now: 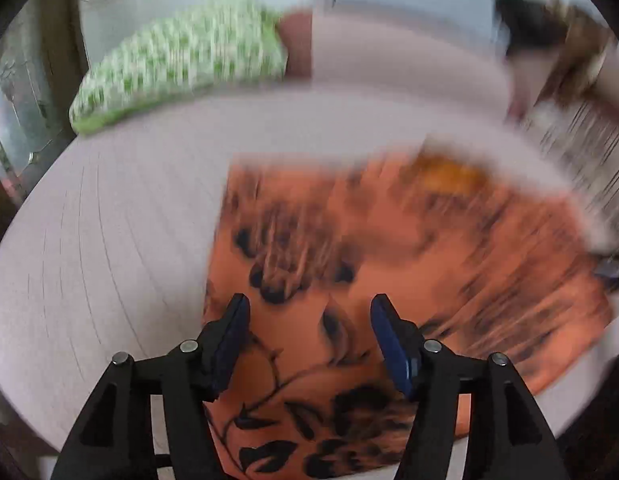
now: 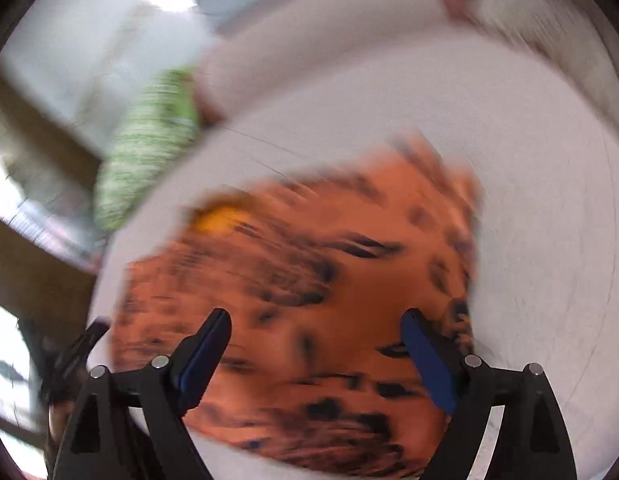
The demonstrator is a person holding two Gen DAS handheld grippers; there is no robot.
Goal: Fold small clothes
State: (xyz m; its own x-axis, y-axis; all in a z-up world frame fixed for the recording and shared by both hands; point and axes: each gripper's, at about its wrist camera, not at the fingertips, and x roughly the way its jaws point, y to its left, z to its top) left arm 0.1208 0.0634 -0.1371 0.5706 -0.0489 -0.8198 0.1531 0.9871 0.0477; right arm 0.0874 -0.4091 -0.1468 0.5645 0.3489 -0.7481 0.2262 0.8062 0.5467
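An orange garment with a black floral print (image 1: 369, 300) lies flat on a pale pink bed sheet (image 1: 109, 240). It has a small yellow patch (image 1: 449, 178) near its far edge. My left gripper (image 1: 307, 316) is open and empty, hovering over the garment's near left part. In the right wrist view the same garment (image 2: 309, 300) lies under my right gripper (image 2: 315, 328), which is open and empty above it. The yellow patch (image 2: 219, 218) shows at the garment's far left. Both views are motion-blurred.
A green and white patterned pillow (image 1: 177, 64) lies at the far left of the bed and also shows in the right wrist view (image 2: 145, 148). A pale pink pillow (image 1: 401, 60) sits behind the garment. The bed's edge (image 2: 105, 264) runs along the left.
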